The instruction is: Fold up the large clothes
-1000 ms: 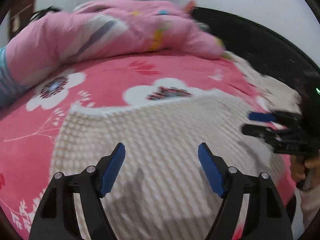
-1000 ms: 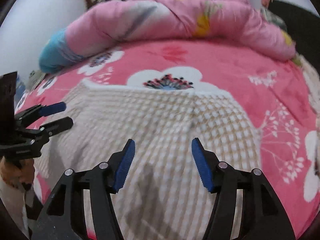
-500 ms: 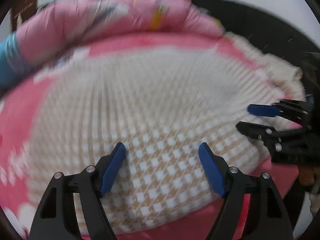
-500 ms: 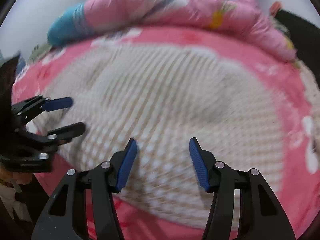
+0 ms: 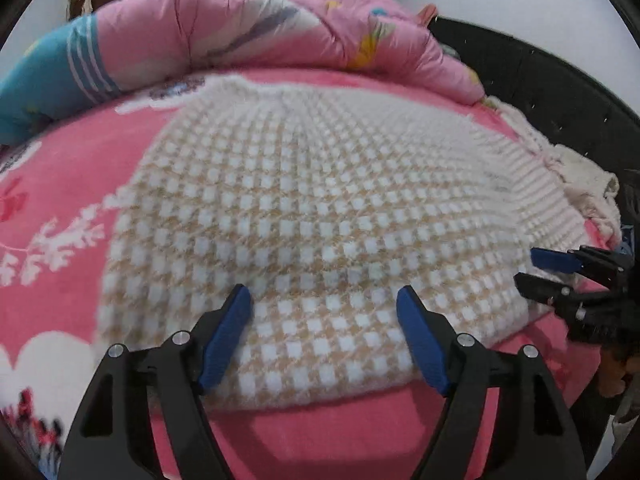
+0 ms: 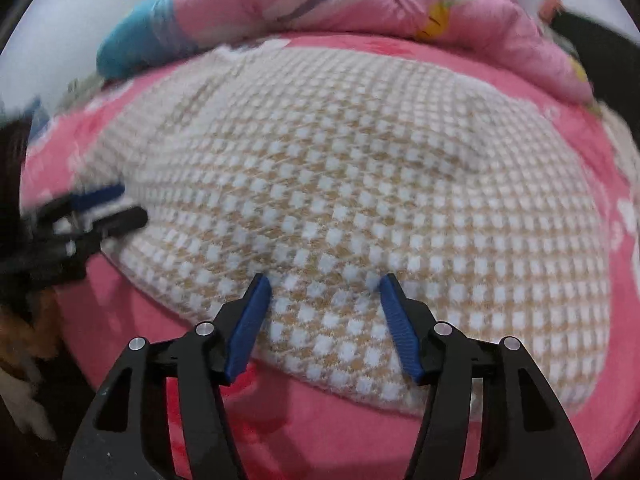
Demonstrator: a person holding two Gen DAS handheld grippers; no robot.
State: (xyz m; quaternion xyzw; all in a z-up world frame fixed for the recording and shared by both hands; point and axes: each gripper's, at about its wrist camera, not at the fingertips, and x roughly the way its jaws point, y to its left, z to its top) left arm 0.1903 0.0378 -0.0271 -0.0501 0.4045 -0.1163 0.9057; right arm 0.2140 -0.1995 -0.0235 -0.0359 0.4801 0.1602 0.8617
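A: Surface? 
B: Bed (image 5: pixel 72 184), pink floral sheet, pink quilt (image 5: pixel 248 28) bunched at far side. 
A: Garment? 
B: Checked knit sweater (image 5: pixel 304 208) flat mid-bed. 
A: Fingers? 
B: Left gripper (image 5: pixel 324 300) and right gripper (image 6: pixel 322 286) both apart over its near hem, gripping nothing.

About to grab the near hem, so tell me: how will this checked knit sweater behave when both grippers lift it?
The checked sweater looks thick, fluffy and soft, so it will probably droop between the grip points. Its fuzzy knit likely holds well in the blue pads. On the fleecy pink bedspread it may drag rather than slide.
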